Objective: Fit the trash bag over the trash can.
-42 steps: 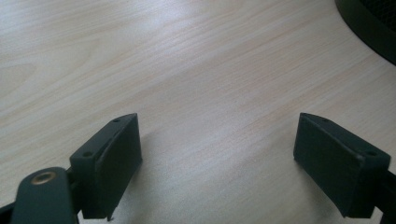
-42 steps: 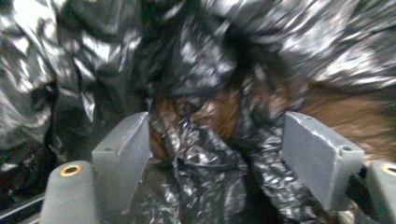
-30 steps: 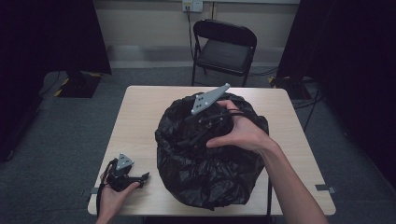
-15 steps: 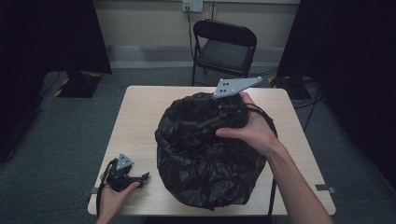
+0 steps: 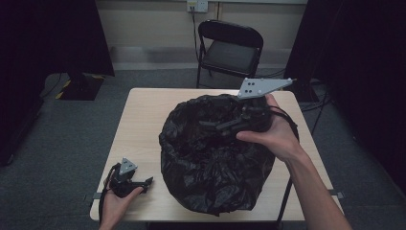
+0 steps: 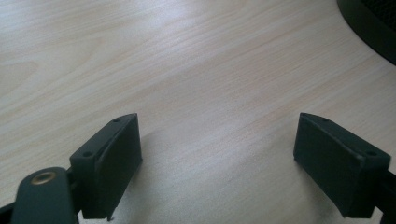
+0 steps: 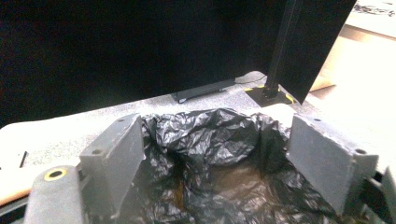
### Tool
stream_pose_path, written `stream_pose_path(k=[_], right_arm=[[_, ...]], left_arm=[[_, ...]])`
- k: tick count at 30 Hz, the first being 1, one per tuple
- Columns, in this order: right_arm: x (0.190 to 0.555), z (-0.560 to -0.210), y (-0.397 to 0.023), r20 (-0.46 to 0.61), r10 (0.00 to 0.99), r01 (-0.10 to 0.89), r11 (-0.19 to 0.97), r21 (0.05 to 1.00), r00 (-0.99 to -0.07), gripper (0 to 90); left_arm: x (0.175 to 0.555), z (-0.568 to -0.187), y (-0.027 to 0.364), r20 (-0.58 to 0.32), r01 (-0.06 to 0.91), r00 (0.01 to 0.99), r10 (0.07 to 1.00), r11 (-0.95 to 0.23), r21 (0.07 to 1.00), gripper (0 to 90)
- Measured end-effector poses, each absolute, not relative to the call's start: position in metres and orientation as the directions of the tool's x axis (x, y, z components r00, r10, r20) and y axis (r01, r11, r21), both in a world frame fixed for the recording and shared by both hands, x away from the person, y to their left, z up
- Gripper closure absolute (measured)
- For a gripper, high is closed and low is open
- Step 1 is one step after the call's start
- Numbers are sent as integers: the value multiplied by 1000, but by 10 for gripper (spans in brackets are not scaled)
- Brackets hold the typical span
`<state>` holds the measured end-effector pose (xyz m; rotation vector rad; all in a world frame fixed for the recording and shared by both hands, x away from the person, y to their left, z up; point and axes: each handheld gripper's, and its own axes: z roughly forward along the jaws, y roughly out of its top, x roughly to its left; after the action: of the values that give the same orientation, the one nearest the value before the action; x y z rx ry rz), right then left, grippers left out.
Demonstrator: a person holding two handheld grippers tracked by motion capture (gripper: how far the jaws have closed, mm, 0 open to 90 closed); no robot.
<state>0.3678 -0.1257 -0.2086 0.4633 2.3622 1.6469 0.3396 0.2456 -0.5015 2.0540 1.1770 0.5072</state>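
A black plastic bag (image 5: 210,167) lines a round bin on the wooden table (image 5: 143,120), its crumpled mouth open upward. My right gripper (image 5: 215,125) hovers over the bag's far right rim, held in a hand, its grey plate (image 5: 261,87) uppermost. Its jaws point left across the opening. In the right gripper view its jaws (image 7: 217,123) stand wide apart above the bag's folds (image 7: 210,135), pressing on nothing. My left gripper (image 5: 146,183) rests low at the table's near left corner, open. In the left gripper view its jaws (image 6: 219,123) frame bare wood (image 6: 187,60).
A black folding chair (image 5: 230,48) stands beyond the table's far edge. Dark curtains hang at both sides of the room. A black stand base (image 5: 76,86) sits on the floor at left. The bin's dark edge (image 6: 373,23) shows at the left gripper view's top right.
My right gripper has moved right and upward, from above the bag's middle to its far right rim, its plate swinging right. The left gripper has stayed in place.
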Motion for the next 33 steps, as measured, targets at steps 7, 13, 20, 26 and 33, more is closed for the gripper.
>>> stream_pose_path(k=[7, 13, 20, 26, 33], right_arm=[[363, -209, -144, -14, 415, 134, 326, 936, -910, 178], [360, -213, -161, -10, 431, 135, 305, 943, -902, 178], [355, -224, -181, 3, 454, 142, 274, 951, -891, 179], [350, -231, -198, 13, 479, 149, 247, 957, -878, 190], [346, -237, -217, 22, 520, 159, 220, 962, -854, 190]], left_arm=[[340, -501, 246, -10, 584, 509, 861, -337, 738, 147], [340, -501, 245, -10, 584, 508, 861, -337, 739, 147], [339, -502, 245, -10, 585, 507, 862, -335, 739, 147], [339, -501, 245, -10, 585, 507, 862, -335, 738, 147], [339, -501, 245, -11, 586, 505, 863, -334, 738, 147]])
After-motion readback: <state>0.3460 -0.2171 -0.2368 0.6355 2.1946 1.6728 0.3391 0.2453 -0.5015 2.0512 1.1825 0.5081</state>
